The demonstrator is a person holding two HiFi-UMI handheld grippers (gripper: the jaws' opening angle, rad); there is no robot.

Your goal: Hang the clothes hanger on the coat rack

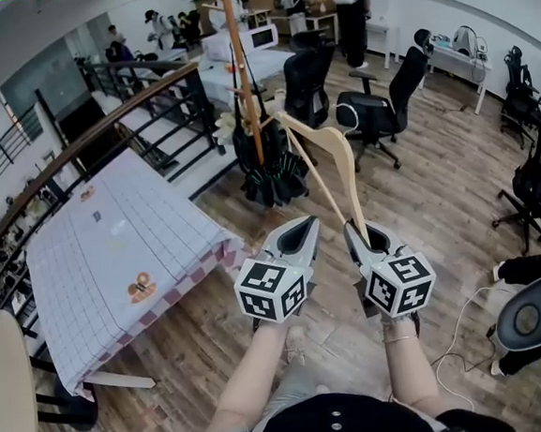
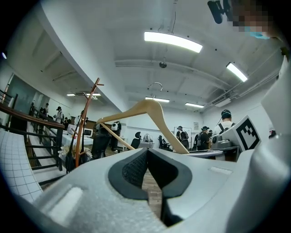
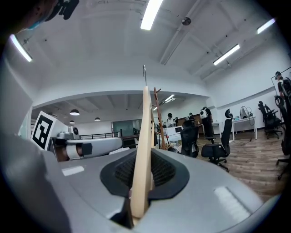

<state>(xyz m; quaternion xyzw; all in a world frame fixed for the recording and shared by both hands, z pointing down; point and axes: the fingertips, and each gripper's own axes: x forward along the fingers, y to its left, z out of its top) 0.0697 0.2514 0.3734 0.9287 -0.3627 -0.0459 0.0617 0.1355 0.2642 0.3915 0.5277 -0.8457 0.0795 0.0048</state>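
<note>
A light wooden clothes hanger (image 1: 349,170) stands up and away from my right gripper (image 1: 358,229), which is shut on the end of one of its arms. In the right gripper view the hanger (image 3: 144,136) rises edge-on between the pads, its metal hook at the top. My left gripper (image 1: 302,226) is beside the right one, shut and holding nothing; in its own view the hanger (image 2: 150,105) passes just above the jaws without touching them. The coat rack (image 1: 242,72), a slim wooden pole with dark clothes at its foot, stands just beyond the hanger's far end.
A table with a checked cloth (image 1: 114,252) is at the left, with a stair railing (image 1: 85,142) behind it. Black office chairs (image 1: 383,106) stand right of the rack. A round stool (image 1: 8,384) is at the near left. Cables lie on the floor at the right.
</note>
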